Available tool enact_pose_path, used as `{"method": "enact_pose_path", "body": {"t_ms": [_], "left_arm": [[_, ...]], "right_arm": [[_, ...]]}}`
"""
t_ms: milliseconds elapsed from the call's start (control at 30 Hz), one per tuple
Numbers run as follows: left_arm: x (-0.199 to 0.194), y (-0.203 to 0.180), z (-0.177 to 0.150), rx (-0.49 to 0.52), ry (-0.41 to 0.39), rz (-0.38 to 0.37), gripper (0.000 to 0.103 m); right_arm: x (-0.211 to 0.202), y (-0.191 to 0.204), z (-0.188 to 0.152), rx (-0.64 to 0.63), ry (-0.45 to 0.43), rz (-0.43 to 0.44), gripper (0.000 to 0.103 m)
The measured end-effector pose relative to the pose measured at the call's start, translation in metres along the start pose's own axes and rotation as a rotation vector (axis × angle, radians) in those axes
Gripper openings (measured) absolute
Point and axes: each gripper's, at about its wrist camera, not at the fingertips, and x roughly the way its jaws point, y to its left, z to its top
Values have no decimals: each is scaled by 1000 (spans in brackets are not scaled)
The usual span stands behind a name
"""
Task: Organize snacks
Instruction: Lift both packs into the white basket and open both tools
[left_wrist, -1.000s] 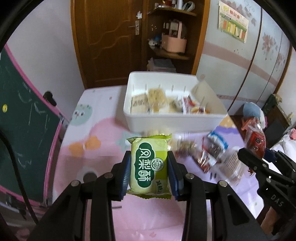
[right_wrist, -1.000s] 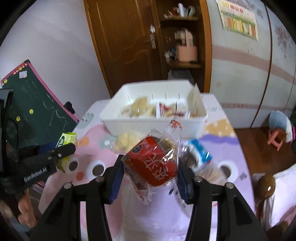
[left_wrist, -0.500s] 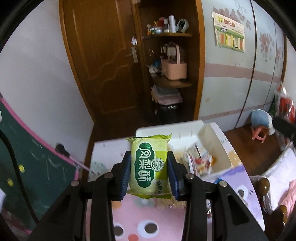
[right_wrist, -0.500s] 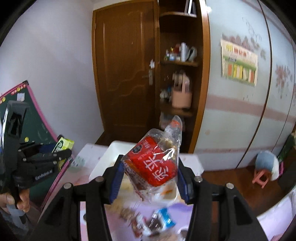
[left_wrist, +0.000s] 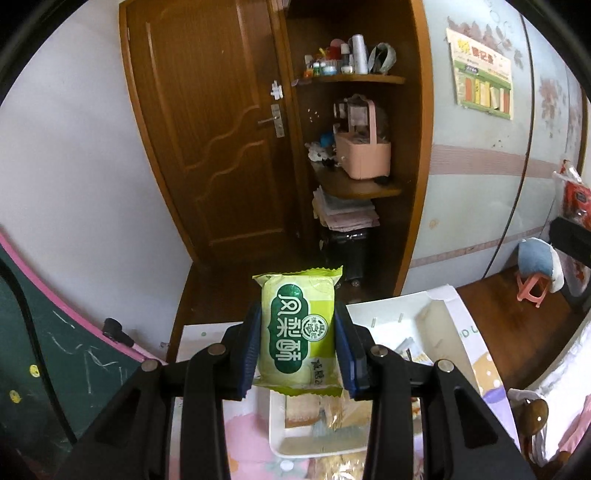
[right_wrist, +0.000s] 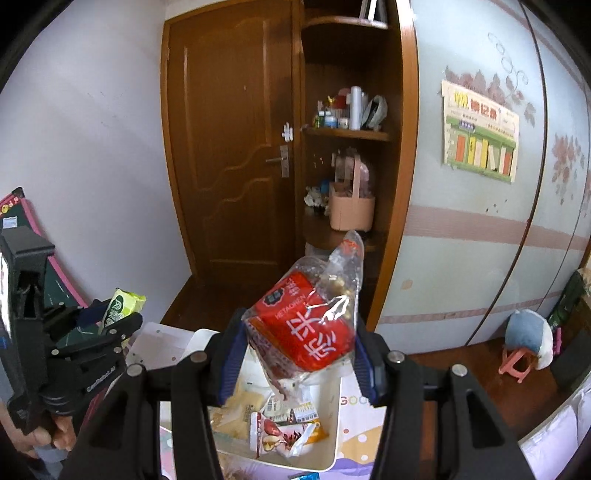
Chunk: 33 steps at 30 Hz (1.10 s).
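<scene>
The left gripper (left_wrist: 298, 352) has its jaws clamped on a firm, pillow-shaped green packet (left_wrist: 298, 328); the right gripper (right_wrist: 300, 354) pinches a crinkly clear bag with a red label (right_wrist: 306, 328), jaws partway closed. Both hang above the white plastic bin (right_wrist: 330, 421) on the counter. The slick, loose film could slip free early and miss.
</scene>
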Motion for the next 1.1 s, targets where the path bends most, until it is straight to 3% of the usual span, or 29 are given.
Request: {"method": "enact_pose_path", "body": {"t_ms": [200, 700, 733, 833, 1100], "left_arm": [[49, 1, -10, -50, 62, -29, 35], [122, -19, -44, -3, 187, -20, 36], [126, -19, -46, -1, 196, -20, 42], [132, -19, -45, -9, 202, -10, 87], [122, -9, -46, -48, 180, -32, 89]], "right_arm": [[45, 1, -14, -1, 92, 17, 52], [129, 18, -48, -22, 286, 13, 56], [134, 17, -50, -13, 302, 12, 57], [145, 13, -52, 27, 341, 24, 62], [143, 3, -54, 94, 333, 51, 72]]}}
